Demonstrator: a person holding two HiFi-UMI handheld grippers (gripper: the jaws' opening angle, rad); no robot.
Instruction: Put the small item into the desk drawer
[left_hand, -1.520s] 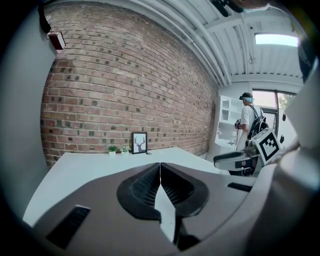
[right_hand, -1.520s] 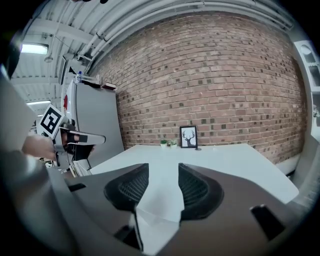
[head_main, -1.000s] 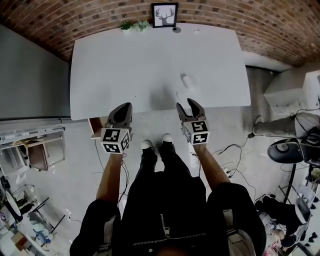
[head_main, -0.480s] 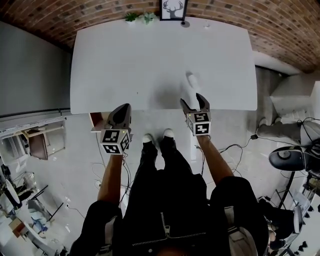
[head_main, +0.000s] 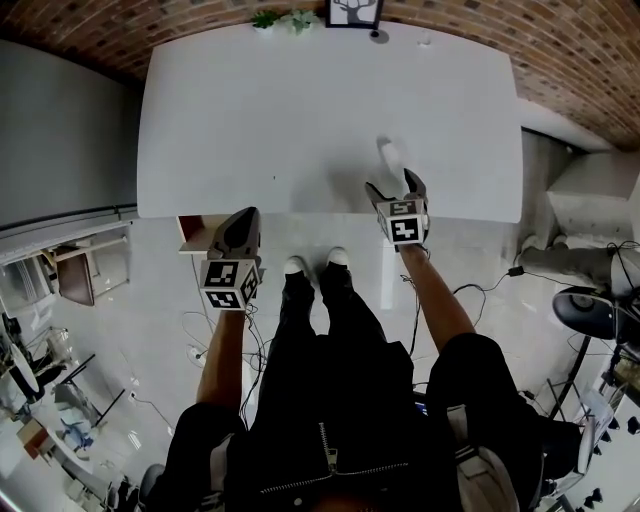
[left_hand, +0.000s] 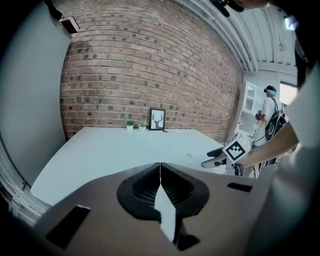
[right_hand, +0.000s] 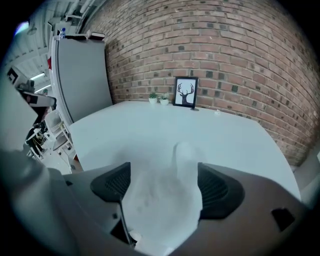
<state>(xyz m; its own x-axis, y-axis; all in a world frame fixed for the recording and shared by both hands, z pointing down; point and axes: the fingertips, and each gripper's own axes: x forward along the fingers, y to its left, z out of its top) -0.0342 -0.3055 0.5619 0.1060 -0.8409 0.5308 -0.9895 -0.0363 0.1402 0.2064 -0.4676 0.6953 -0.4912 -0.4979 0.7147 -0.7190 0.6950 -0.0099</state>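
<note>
The small item (head_main: 388, 153) is a pale, rounded, elongated thing lying on the white desk (head_main: 260, 120), right of its middle. My right gripper (head_main: 393, 184) hovers over the desk's front edge just short of it. In the right gripper view the item (right_hand: 184, 151) lies straight ahead of the gap, and the right gripper (right_hand: 162, 175) has its jaws opening wide with nothing between the pads. My left gripper (head_main: 245, 216) is shut and empty at the front left edge, beside the open wooden drawer (head_main: 192, 232). In its own view the left gripper (left_hand: 160, 167) shows its tips touching.
A framed deer picture (head_main: 353, 11) and small potted plants (head_main: 283, 19) stand at the desk's far edge against a brick wall. A grey cabinet (head_main: 60, 120) flanks the left. Cables (head_main: 470, 295) lie on the floor at right. Another person (left_hand: 272, 112) stands far right.
My right gripper has moved forward over the desk's front edge toward the small item, and its jaws have spread wider. The left gripper has stayed shut near the drawer.
</note>
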